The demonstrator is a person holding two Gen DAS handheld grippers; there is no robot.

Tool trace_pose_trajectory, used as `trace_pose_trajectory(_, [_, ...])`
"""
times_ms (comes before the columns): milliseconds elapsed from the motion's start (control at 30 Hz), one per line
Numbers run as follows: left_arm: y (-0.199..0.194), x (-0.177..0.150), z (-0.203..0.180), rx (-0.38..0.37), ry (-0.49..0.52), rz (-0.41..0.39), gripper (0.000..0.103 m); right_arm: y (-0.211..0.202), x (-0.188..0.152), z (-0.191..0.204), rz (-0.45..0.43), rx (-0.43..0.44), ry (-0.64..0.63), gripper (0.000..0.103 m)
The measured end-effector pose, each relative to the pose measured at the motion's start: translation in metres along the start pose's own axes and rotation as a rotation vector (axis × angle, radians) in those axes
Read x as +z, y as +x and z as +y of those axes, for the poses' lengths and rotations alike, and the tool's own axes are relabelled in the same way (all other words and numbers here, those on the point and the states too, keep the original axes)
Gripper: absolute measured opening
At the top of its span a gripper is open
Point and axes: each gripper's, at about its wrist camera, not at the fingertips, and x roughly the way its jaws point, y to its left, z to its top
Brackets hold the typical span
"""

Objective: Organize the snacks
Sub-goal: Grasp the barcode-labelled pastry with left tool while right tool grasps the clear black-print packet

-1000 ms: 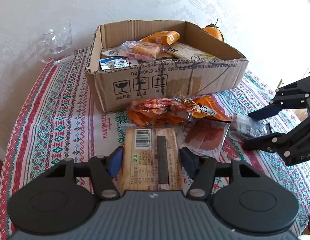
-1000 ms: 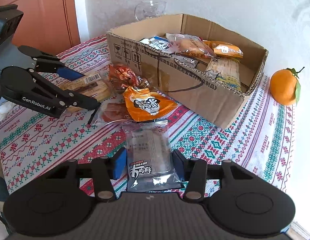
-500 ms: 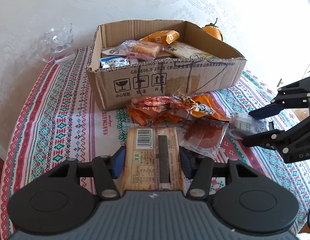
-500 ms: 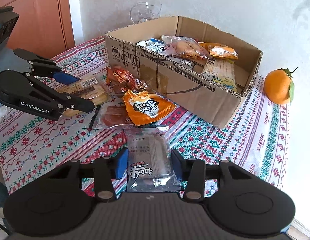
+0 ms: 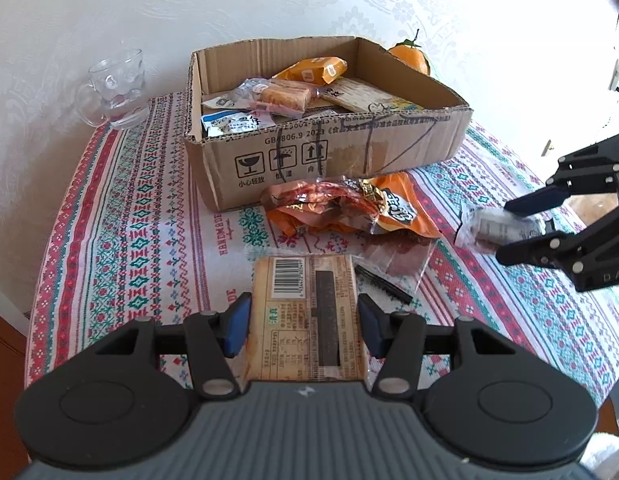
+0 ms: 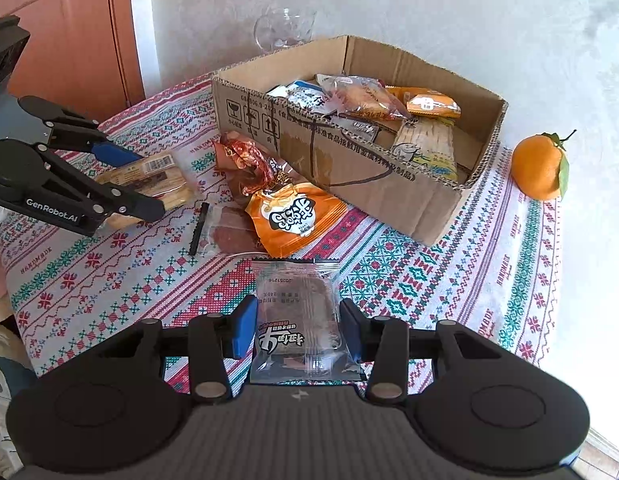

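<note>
Right now my left hand-held gripper (image 5: 303, 326) tilts steeply down, clamped on the tan biscuit packet (image 5: 307, 312) near the table (image 5: 121, 216). My right hand-held gripper (image 6: 297, 326) tilts likewise, pinching the clear snack pouch (image 6: 299, 316). Both sit before the cardboard box (image 5: 349, 152) of snacks.

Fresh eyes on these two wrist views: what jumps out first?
Probably the open cardboard box at the back of the patterned tablecloth, already half full of snack packets. Next, each gripper is shut on a packet: the left gripper on a tan barcode cracker pack, the right gripper on a clear dark snack packet. An orange sits beside the box, with loose orange packets heaped in front.
</note>
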Motion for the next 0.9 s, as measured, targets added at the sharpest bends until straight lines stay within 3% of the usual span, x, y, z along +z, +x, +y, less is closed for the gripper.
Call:
trace_pose_trajectory(400, [-0.033,0.009,0.000,-0.052,0.002,-0.021,0.054,-0.028,0.018,-0.007,-0.087,-0.012,0.020,0.050])
trace_pose_trajectory(700, [-0.045,0.031,0.007,-0.056,0.016,-0.072,0.054,-0.041,0.057,-0.016,-0.186,-0.051,0.008,0.050])
trace_pose_trajectory(900, [-0.047,0.044,0.012,-0.033,0.015,-0.108,0.054,-0.026,0.092,-0.037,-0.205,-0.093,0.010,0.050])
